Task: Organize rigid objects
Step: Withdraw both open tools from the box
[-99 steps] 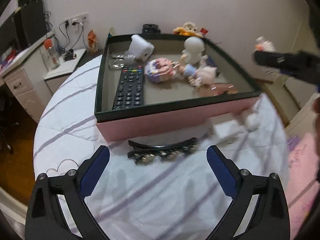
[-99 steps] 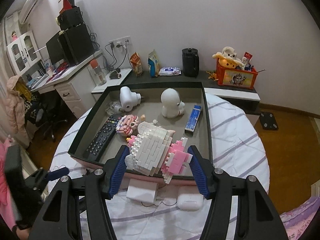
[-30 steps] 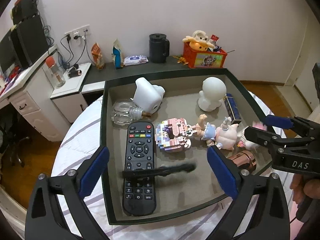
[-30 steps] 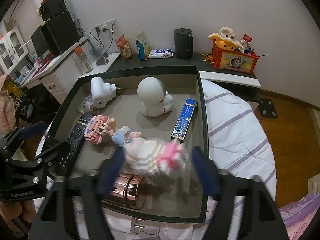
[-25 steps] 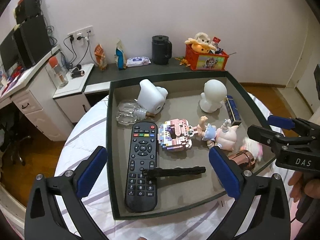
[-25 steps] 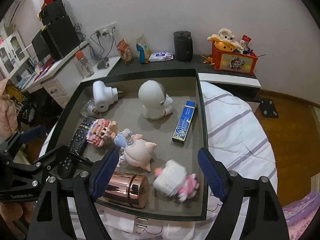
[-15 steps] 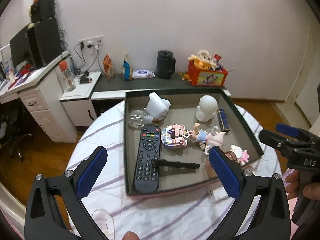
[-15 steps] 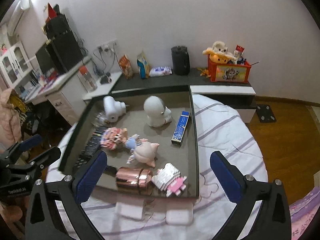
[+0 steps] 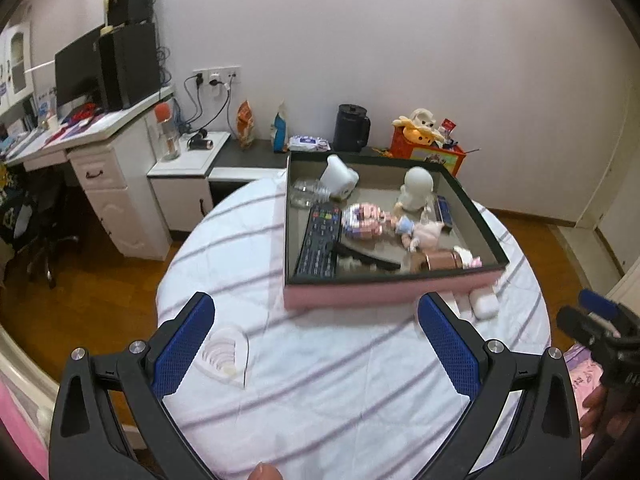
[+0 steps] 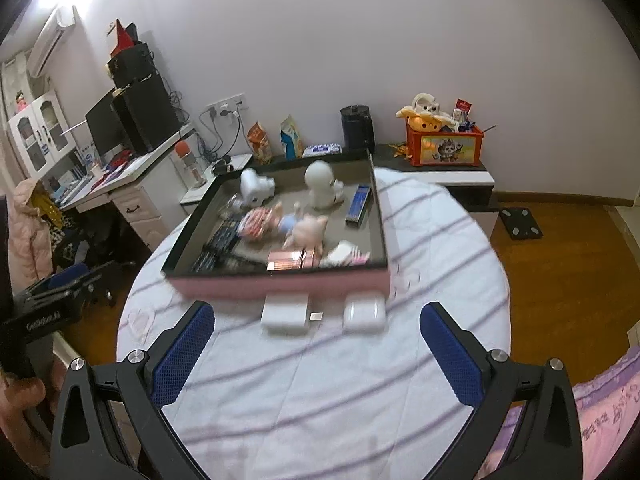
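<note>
A pink-sided box [image 9: 384,290] [image 10: 280,286] with a dark rim stands on the round table. Inside lie a black remote [image 9: 320,240], a black hair clip [image 9: 368,258], a pink block toy [image 9: 362,222], a pig figure [image 10: 308,230], a copper can [image 9: 438,260] [image 10: 290,260], a white block toy [image 10: 346,254], a white round figure [image 10: 320,184] and a blue bar [image 10: 358,200]. My left gripper [image 9: 316,340] is open and holds nothing, well back from the box. My right gripper [image 10: 316,348] is open and holds nothing too.
A white charger block [image 10: 286,314] and a white earbud case [image 10: 364,312] lie on the striped cloth in front of the box. A clear heart-shaped piece [image 9: 226,356] lies near the left gripper. A desk [image 9: 100,152] and a low cabinet stand behind the table.
The hair clip and the white block toy were let go into the box. Both grippers then drew back and up from the box, which now looks smaller and farther.
</note>
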Demonstrator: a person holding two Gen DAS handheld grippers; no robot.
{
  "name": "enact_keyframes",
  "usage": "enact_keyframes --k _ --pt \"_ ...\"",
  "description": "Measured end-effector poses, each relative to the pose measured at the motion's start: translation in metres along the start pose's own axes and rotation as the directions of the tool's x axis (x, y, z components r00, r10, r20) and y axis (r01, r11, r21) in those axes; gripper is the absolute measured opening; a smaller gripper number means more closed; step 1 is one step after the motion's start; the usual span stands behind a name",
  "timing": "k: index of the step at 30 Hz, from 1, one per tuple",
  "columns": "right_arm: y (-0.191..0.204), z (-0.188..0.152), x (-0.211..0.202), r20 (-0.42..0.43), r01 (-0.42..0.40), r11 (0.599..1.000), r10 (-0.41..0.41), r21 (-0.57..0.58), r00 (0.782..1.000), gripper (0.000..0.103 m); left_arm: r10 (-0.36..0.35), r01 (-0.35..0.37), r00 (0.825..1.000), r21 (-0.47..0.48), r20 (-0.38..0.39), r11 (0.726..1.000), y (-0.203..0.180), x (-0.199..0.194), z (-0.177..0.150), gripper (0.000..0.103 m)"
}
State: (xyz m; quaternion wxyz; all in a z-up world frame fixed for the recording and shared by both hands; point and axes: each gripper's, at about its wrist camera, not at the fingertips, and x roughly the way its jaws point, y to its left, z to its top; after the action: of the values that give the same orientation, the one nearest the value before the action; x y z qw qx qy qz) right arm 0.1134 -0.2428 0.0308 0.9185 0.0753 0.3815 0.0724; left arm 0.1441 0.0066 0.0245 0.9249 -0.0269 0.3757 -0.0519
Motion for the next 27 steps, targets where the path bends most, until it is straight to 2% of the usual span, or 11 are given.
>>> enact_keyframes --k 3,7,11,27 --pt "-0.001 -0.021 0.001 -0.035 0.006 1.000 -0.005 0.010 0.999 0.103 0.003 -0.003 1.000 -0.005 -0.017 1.000 -0.002 -0.003 -0.019 0.103" --pt "-0.009 -0.042 0.009 -0.096 0.022 0.999 -0.018 0.041 0.995 0.103 -0.009 0.009 0.996 -0.007 -0.089 1.000 -0.007 0.005 -0.049 0.103" --pt "-0.014 -0.052 0.009 -0.113 0.030 0.998 -0.025 0.049 0.993 0.103 -0.017 0.019 0.991 0.013 -0.134 1.000 -0.016 0.011 -0.068 0.103" --pt "-0.010 -0.049 0.002 -0.088 0.032 0.999 -0.029 0.028 0.996 0.103 -0.017 0.019 0.994 0.013 -0.111 1.000 -0.022 0.003 -0.063 0.103"
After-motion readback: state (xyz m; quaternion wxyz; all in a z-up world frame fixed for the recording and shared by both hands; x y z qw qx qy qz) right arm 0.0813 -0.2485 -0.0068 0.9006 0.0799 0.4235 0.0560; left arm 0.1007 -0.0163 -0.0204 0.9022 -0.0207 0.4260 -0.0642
